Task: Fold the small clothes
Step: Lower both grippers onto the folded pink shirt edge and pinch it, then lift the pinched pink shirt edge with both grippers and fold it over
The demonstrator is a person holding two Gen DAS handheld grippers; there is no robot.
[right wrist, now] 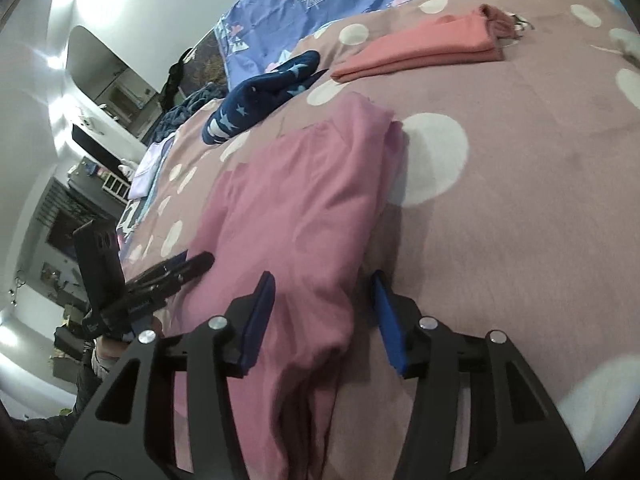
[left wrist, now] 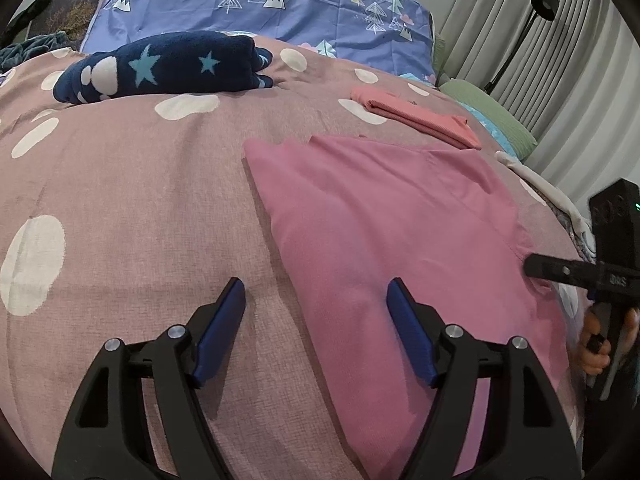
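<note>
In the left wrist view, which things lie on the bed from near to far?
Left tongs → pink garment → folded salmon garment → blue tree-print pillow. The navy star garment lies off to the left.

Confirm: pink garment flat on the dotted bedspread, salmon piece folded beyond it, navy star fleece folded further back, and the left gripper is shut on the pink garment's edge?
One error. The left gripper is open, not shut on anything: the left wrist view shows its jaws wide apart over the pink garment edge. The salmon piece, navy star fleece and dotted bedspread are as you said.
</note>
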